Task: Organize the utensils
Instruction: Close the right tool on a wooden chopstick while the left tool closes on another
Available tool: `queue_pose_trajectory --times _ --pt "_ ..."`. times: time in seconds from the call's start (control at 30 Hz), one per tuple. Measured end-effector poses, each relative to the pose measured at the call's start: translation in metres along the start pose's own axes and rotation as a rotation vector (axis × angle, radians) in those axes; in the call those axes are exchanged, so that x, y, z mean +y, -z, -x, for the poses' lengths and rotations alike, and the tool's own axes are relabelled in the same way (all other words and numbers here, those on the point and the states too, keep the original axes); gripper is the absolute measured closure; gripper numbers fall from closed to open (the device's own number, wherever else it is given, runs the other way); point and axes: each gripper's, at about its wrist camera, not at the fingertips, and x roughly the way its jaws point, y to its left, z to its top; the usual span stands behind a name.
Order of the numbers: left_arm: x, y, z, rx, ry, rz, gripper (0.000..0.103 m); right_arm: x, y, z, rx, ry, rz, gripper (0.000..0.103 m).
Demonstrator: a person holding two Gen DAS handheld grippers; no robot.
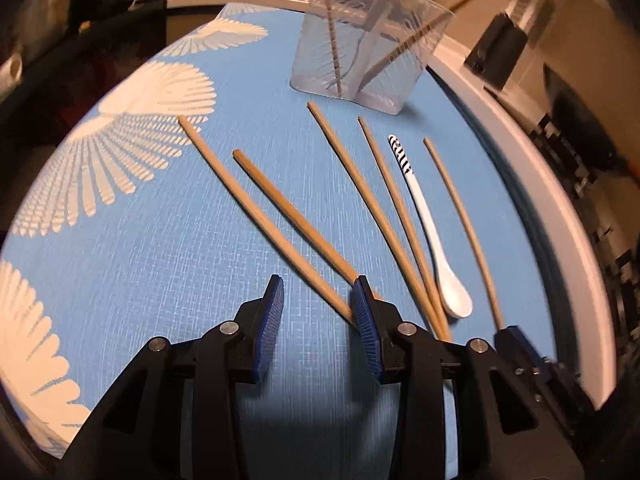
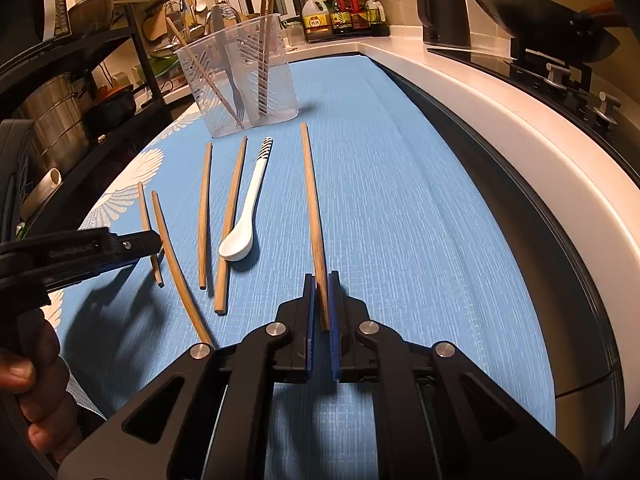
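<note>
— Where are the utensils at the moment?

— Most lie loose on the blue woven placemat with white fan patterns (image 1: 160,240). The clear plastic utensil holder (image 2: 240,80) stands upright at the far end of the mat, with a few wooden chopsticks and a grey fork (image 2: 237,98) leaning inside it.

— And what is still out on the mat?

— A white ceramic spoon with a black-striped handle (image 2: 246,216) lies with its bowl toward us. To its left are four loose wooden chopsticks (image 2: 204,208), and one more (image 2: 314,216) lies alone on its right.

— Is either claw holding anything?

— The right gripper (image 2: 321,312) is closed on the near end of that lone chopstick; its blue ribbed pads (image 2: 310,312) pinch the stick while the far end points toward the holder. I cannot tell whether the stick is lifted off the mat.

— And the left one?

— The left gripper (image 1: 318,312) is partly open with nothing between its pads. Only bare mat shows in the gap. The tip of one chopstick (image 1: 256,208) reaches the inner edge of its right finger (image 1: 366,328), and another (image 1: 296,218) passes behind that finger. A hand (image 2: 36,392) wraps its handle at the left edge of the right camera's view.

— Anything else nearby?

— A dark wok (image 2: 544,20) and a black kettle (image 2: 442,8) sit on the white counter (image 2: 520,128) beyond the mat.
</note>
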Motion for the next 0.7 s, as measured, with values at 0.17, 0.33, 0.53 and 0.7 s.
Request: queue_pose_trajectory --times 0.17,0.33,0.53,0.7 --pt "-0.006 0.0 0.0 0.003 -0.073 -0.095 0.082 0.002 0.001 0.0 -0.003 0.009 0.01 0.095" --pt "0.032 0.005 0.014 -0.01 -0.056 -0.112 0.097 0.001 0.001 0.0 -0.004 0.007 0.015 0.097" --pt "0.075 0.025 0.035 -0.099 0.015 -0.161 0.097 0.002 0.003 0.001 -0.021 0.023 0.012 0.096" --pt "0.085 0.047 0.044 -0.195 0.025 -0.193 0.096 0.008 0.009 0.002 -0.062 0.043 0.032 0.093"
